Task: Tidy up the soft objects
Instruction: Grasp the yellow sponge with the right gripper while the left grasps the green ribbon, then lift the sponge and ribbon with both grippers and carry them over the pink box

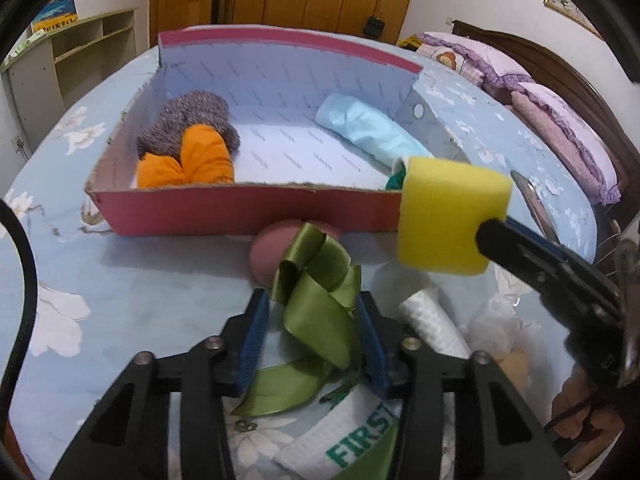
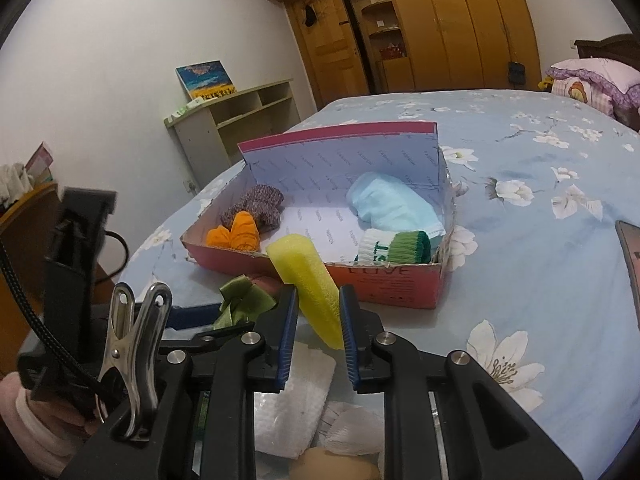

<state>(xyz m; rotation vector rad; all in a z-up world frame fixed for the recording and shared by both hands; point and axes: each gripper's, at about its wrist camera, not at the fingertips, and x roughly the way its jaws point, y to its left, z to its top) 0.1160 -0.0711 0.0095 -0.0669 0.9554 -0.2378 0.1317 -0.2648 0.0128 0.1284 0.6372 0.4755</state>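
— Bedroom, flowered bed [image 2: 540,208] under everything. What did I hold?

— My right gripper [image 2: 318,318] had its jaws clenched on the yellow sponge [image 2: 308,280], long axis aimed up at the red box [image 2: 400,284] just ahead. My left gripper [image 1: 312,340] bracketed the green ribbon [image 1: 316,300], grip unclear.
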